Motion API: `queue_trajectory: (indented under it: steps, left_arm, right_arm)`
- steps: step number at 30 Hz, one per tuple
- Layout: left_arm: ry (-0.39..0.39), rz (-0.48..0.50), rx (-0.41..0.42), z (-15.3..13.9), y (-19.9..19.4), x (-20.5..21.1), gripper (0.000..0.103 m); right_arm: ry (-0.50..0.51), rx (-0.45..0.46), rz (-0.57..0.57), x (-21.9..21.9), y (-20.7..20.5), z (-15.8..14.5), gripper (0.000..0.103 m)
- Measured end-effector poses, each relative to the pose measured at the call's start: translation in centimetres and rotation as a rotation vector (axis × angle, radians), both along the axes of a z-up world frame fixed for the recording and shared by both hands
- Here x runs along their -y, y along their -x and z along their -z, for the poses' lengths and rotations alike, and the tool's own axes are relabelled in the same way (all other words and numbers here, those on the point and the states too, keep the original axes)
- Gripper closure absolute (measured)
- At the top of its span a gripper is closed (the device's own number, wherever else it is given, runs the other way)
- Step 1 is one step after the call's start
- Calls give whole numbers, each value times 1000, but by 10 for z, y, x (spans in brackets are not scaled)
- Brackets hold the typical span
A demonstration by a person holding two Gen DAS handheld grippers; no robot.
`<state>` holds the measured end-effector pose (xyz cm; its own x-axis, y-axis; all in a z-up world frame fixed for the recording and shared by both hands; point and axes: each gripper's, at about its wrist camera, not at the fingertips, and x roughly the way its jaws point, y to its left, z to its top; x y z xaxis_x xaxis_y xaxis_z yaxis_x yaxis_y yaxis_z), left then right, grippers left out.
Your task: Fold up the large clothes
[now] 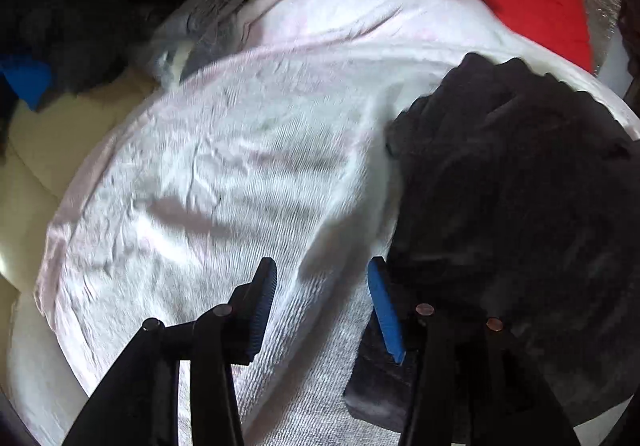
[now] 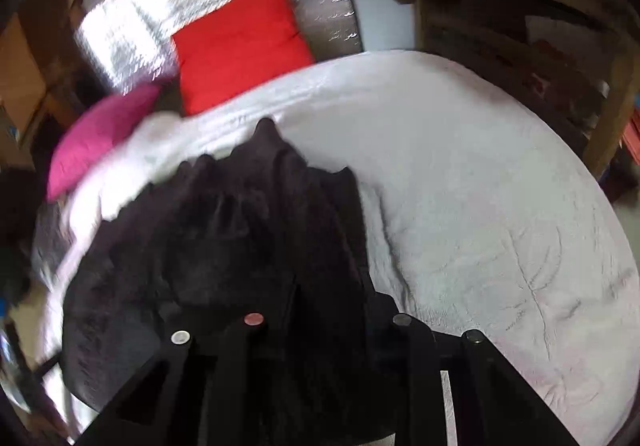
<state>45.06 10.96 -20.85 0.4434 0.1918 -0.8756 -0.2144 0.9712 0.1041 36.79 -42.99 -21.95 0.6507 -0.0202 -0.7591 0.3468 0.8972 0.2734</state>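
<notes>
Right wrist: black garment (image 2: 240, 246) lengthwise, away

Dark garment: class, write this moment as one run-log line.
left gripper open beside dark garment | right gripper fingertips hidden under it | white bedcover beneath

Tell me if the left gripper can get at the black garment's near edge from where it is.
Probably yes. The left gripper hangs open over the white bedcover, and the black garment lies just beside its blue-padded finger, with nothing between. The right gripper's fingertips are hidden under that cloth.
</notes>
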Motion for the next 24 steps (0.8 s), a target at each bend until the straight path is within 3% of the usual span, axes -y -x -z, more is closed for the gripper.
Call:
queue_trajectory:
  steps: [2, 3, 8, 10, 11, 12, 13, 14, 17, 22, 24]
  left_arm:
    - [122, -53, -17, 3, 2, -17, 53]
    - [135, -66, -7, 0, 6, -21, 54]
    - [80, -19, 141, -43, 39, -14, 52]
    - [69, 5, 194, -58, 50, -7, 35]
    - [65, 13, 217, -63, 56, -3, 32]
    - [63, 27, 245, -70, 65, 3, 29]
    - [65, 47, 270, -76, 73, 10, 29]
    - [65, 78, 297, -81, 80, 17, 29]
    - [41, 172, 328, -90, 92, 48, 27]
    - [61, 269, 297, -83, 96, 84, 24]
    - [46, 273, 279, -76, 93, 93, 23]
  right_arm:
    - [-54, -77, 5, 8, -7, 21, 73]
    - [-66, -86, 2, 9, -8, 26, 73]
    - [-115, 22, 17, 15, 14, -11, 73]
    - [-121, 103, 31, 18, 32, -26, 72]
    - [-125, 136, 28, 20, 37, -32, 68]
    - [-123, 171, 24, 19, 46, -40, 48]
    - [-120, 203, 15, 17, 55, -47, 36]
    - [-117, 241, 11, 14, 66, -54, 15]
    - [-111, 362, -10, 2, 86, -65, 14]
    - [-194, 341, -120, -17, 97, -59, 15]
    - [-200, 286, -155, -26, 91, -49, 26]
